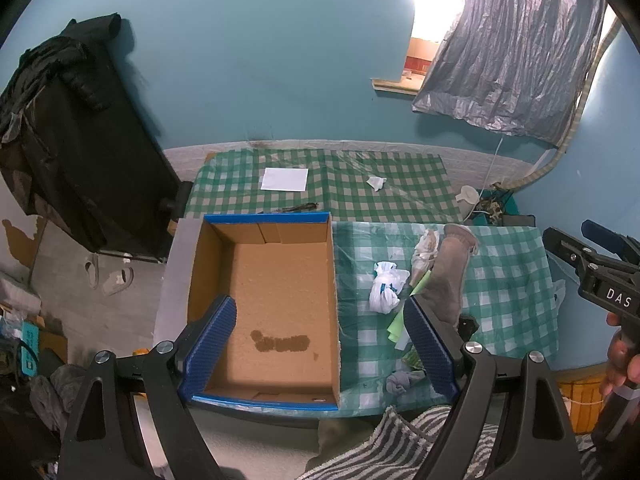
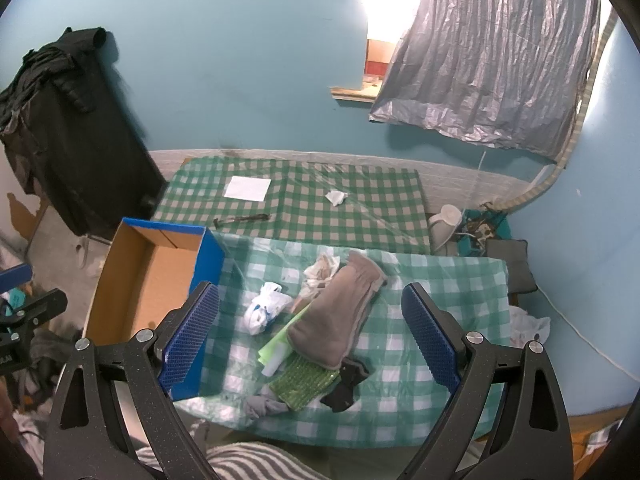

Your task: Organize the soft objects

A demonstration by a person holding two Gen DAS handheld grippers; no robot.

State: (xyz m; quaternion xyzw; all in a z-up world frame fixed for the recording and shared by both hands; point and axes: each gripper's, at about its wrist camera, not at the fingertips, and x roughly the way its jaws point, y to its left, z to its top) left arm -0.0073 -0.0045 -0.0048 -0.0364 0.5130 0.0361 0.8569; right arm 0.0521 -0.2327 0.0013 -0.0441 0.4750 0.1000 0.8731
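Both wrist views look steeply down from above the table: the left sits over the cardboard box (image 1: 276,304), the right over the grey cloth (image 2: 340,312); both share the checked tablecloth (image 1: 508,280)

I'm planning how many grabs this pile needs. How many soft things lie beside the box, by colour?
White: 1, knotted bundle
Cream: 1, crumpled rag
Grey: 2, long sock, small ball
Green: 1, cloth
Black: 1, piece
Total: 6

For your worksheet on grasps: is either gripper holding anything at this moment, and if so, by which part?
Nothing is held. The left gripper hangs open over the cardboard box, and the right gripper hangs open above the grey cloth.
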